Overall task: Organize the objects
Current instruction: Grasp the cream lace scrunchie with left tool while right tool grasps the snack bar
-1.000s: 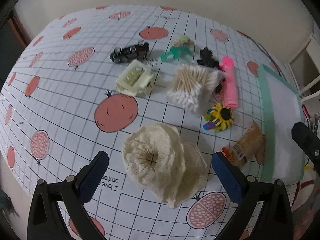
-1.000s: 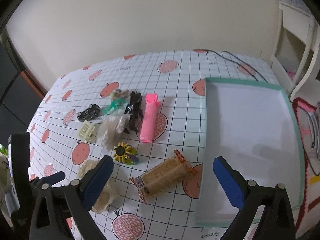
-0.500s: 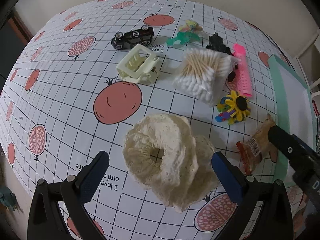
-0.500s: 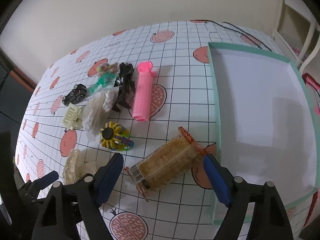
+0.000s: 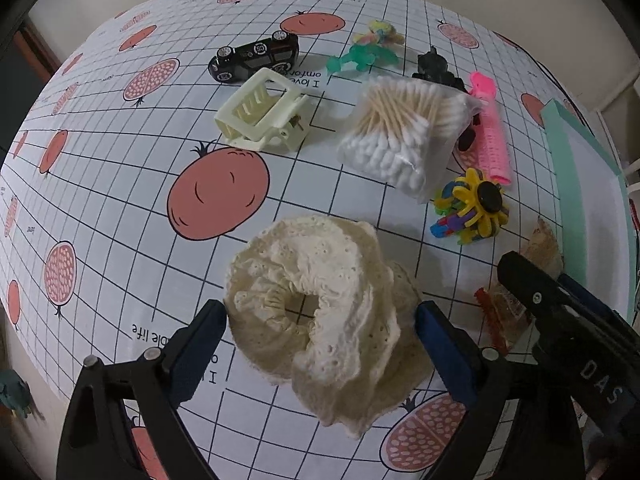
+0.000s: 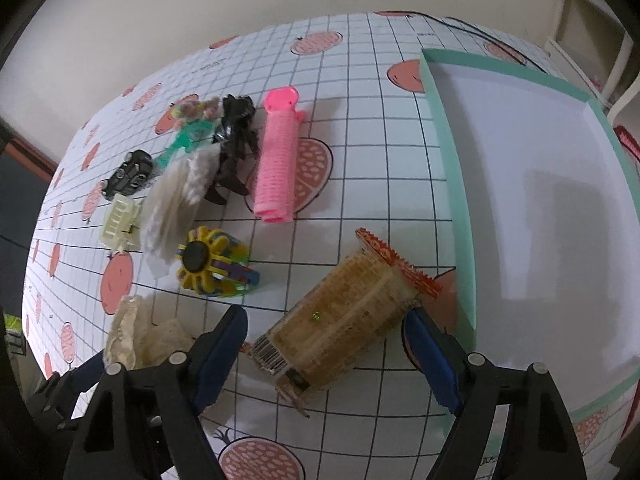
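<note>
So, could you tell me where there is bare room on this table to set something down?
The tray inside its green rim holds nothing. Bare cloth also lies left of the hair claw and scrunchie. It is crowded from the toy car across the cotton swabs to the pink roller and snack pack.

A plain cream wall runs behind the far edge of the table, which is covered by a white grid-patterned cloth printed with red fruit. Beyond the right edge stands white furniture. A dark panel with a brown frame shows past the left edge.
</note>
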`<state>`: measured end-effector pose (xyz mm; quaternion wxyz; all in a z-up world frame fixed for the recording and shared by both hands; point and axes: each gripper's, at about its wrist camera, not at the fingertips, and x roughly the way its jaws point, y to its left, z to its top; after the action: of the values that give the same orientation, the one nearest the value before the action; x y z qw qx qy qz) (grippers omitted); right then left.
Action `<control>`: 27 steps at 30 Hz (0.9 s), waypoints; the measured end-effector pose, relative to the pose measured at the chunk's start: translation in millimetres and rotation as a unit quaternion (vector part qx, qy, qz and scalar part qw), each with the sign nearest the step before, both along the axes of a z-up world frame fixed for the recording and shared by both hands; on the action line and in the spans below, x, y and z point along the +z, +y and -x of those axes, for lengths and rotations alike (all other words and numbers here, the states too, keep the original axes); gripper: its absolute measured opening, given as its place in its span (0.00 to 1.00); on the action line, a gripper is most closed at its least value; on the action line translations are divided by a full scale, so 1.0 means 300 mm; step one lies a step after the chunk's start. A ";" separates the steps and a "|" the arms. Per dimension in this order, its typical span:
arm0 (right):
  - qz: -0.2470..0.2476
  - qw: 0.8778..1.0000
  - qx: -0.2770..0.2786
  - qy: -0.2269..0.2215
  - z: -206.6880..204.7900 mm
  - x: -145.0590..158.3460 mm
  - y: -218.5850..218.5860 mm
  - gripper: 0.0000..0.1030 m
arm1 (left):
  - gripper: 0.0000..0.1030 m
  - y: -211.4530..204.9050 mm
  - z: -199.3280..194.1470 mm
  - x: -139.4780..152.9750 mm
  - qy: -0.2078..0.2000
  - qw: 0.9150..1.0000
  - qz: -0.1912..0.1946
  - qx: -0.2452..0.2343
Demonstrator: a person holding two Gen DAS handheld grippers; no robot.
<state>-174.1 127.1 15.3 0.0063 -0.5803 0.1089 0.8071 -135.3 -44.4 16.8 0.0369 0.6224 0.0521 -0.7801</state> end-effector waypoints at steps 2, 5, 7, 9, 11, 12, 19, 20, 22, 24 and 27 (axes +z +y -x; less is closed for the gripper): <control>0.000 1.000 -0.005 -0.004 0.000 -0.010 0.000 0.82 | 0.93 0.001 0.003 -0.004 -0.001 1.000 0.002 0.000; -0.003 1.000 -0.008 -0.002 0.000 -0.011 -0.002 0.82 | 0.92 0.000 0.007 -0.010 -0.004 1.000 0.003 0.001; -0.007 1.000 -0.008 0.000 0.000 -0.012 -0.003 0.82 | 0.92 0.000 0.009 -0.014 -0.005 1.000 0.003 0.001; -0.013 1.000 -0.006 0.000 0.000 -0.013 -0.004 0.82 | 0.92 -0.001 0.012 -0.015 -0.006 1.000 0.003 0.001; -0.022 1.000 -0.002 0.000 0.005 -0.015 -0.012 0.82 | 0.92 -0.002 0.014 -0.016 -0.006 1.000 0.004 0.001; -0.024 1.000 -0.002 0.000 0.004 -0.016 -0.014 0.82 | 0.92 0.001 0.017 -0.015 -0.006 1.000 0.005 0.001; -0.040 0.999 0.000 0.003 0.009 -0.014 -0.023 0.67 | 0.83 -0.001 0.030 -0.004 -0.006 1.000 0.000 -0.005; -0.041 0.999 0.001 0.003 0.009 -0.013 -0.022 0.64 | 0.81 -0.002 0.032 -0.002 -0.006 1.000 -0.001 -0.006; -0.042 0.999 0.001 0.003 0.008 -0.012 -0.020 0.58 | 0.76 -0.006 0.035 0.003 -0.005 1.000 -0.005 -0.008; -0.042 0.999 0.000 0.004 0.012 -0.011 -0.020 0.53 | 0.69 -0.009 0.038 0.010 -0.004 1.000 -0.007 -0.009; -0.039 0.999 0.002 0.006 0.011 -0.011 -0.018 0.48 | 0.66 -0.014 0.044 0.016 -0.003 1.000 -0.002 -0.012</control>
<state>-177.3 121.6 12.1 0.0273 -0.5753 0.0760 0.8139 -148.4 -48.7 21.6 0.0269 0.6256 0.0461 -0.7783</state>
